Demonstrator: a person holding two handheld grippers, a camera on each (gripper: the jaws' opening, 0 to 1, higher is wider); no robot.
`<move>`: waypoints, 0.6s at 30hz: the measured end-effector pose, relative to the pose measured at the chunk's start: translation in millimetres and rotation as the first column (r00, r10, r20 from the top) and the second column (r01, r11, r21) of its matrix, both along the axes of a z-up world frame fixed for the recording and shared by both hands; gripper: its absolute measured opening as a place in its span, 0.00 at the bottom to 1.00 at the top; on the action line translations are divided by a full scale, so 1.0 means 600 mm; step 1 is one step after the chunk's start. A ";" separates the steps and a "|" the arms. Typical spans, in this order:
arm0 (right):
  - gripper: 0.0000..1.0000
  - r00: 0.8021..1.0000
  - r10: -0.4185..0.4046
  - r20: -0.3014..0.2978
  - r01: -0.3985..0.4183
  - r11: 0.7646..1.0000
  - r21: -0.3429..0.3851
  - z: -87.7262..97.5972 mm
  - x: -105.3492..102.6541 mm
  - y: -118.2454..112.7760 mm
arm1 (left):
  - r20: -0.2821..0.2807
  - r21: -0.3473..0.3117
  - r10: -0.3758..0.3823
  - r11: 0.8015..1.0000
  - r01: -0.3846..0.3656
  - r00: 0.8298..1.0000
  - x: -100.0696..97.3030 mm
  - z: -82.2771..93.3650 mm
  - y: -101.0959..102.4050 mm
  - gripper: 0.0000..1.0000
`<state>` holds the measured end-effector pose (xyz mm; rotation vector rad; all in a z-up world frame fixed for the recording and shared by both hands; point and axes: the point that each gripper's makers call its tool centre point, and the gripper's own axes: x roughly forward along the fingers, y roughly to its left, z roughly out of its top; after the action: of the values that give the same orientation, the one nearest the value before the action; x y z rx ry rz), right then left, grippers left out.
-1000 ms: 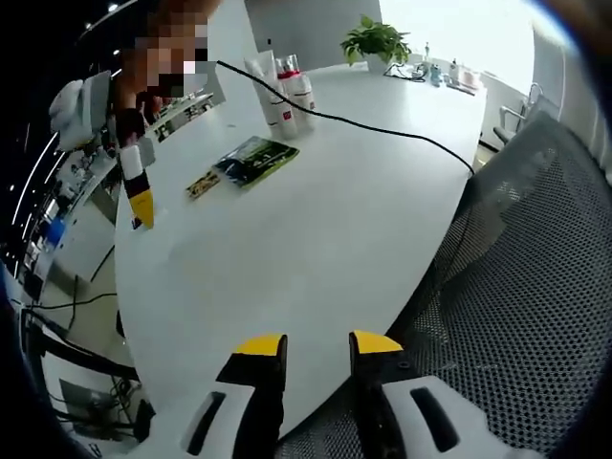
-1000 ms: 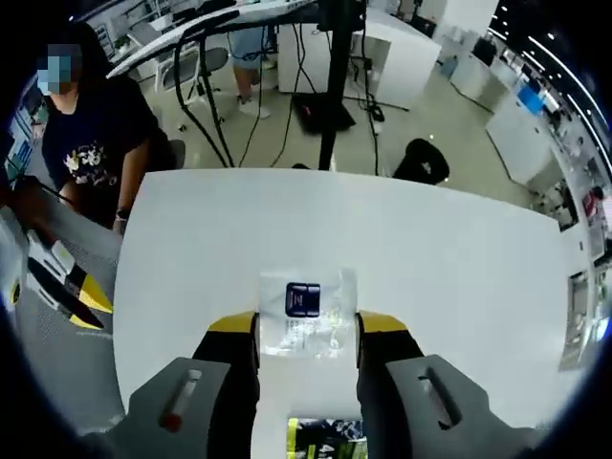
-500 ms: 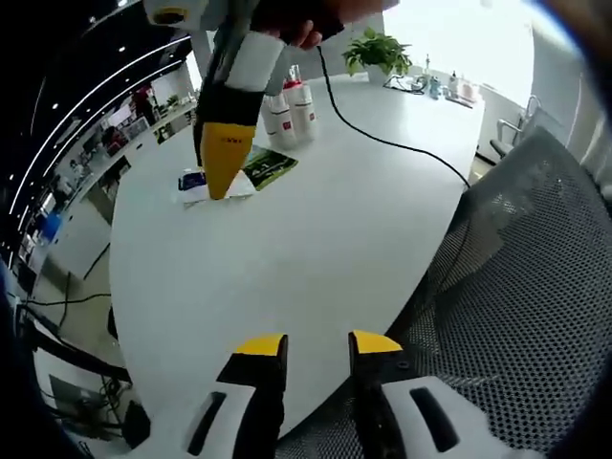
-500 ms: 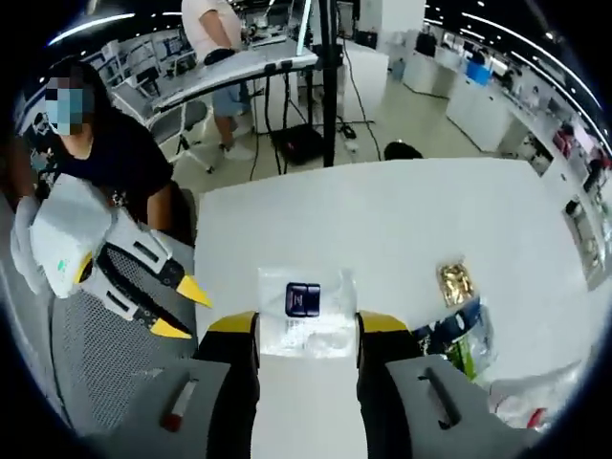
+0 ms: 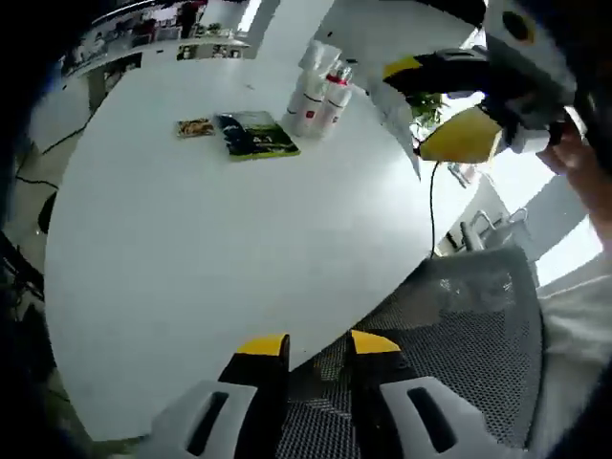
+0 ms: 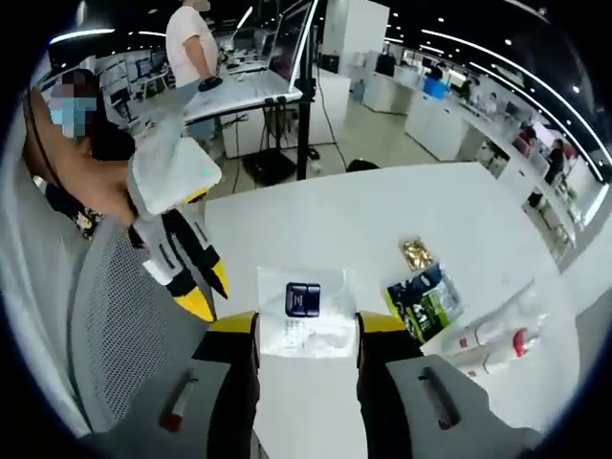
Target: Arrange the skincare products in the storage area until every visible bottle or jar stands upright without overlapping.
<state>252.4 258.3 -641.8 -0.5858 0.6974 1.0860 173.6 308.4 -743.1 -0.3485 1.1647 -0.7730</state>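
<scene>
Two white tubes with red caps [image 5: 317,91] stand together at the far side of the white table [image 5: 191,249]; in the right gripper view the same tubes [image 6: 492,349] appear at the lower right. My right gripper [image 6: 306,330] is shut on a clear sachet [image 6: 306,316] with a dark blue square inside. In the left gripper view the right gripper [image 5: 426,105] hangs above the table's right edge, the sachet [image 5: 397,110] dangling from it. My left gripper [image 5: 318,346] is open over the near table edge with nothing between its jaws; from the right gripper view the left gripper [image 6: 208,292] points down beside a chair.
A green packet [image 5: 253,134] and a small gold packet [image 5: 194,126] lie flat near the tubes. A grey mesh chair [image 5: 449,325] sits at the table's near edge. A black cable [image 5: 430,206] runs off the right side. People stand behind the table [image 6: 191,38].
The right gripper, still holding the sachet, has gone from over the green packet to high above the table's right edge. Both views have swung round, and the left gripper now appears nearer to the right one.
</scene>
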 end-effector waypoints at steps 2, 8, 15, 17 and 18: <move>0.37 1.000 -0.008 0.013 0.008 1.000 -0.001 -0.001 -0.009 -0.014 | -0.057 -0.142 0.045 0.988 -0.053 0.997 0.003 0.024 -0.018 0.24; 0.37 0.998 -0.056 0.007 0.056 0.998 0.011 -0.021 -0.032 -0.039 | -0.142 -0.370 0.109 0.916 -0.155 0.984 0.013 0.076 -0.029 0.23; 0.37 0.999 -0.025 0.031 0.026 0.999 -0.020 -0.044 -0.058 -0.043 | -0.159 -0.444 0.083 0.884 -0.146 0.984 0.010 0.093 -0.041 0.28; 0.37 0.999 -0.003 0.035 0.004 1.000 -0.031 -0.051 -0.068 -0.044 | -0.143 -0.468 0.049 0.877 -0.111 0.988 0.002 0.104 -0.054 0.37; 0.37 0.999 0.007 0.035 -0.006 0.999 -0.035 -0.054 -0.073 -0.044 | -0.127 -0.477 0.046 0.873 -0.102 0.991 0.000 0.108 -0.057 0.39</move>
<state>208.6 231.9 -674.5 -0.6361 0.6855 1.0691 173.7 273.9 -678.6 -0.8595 1.0431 -0.9847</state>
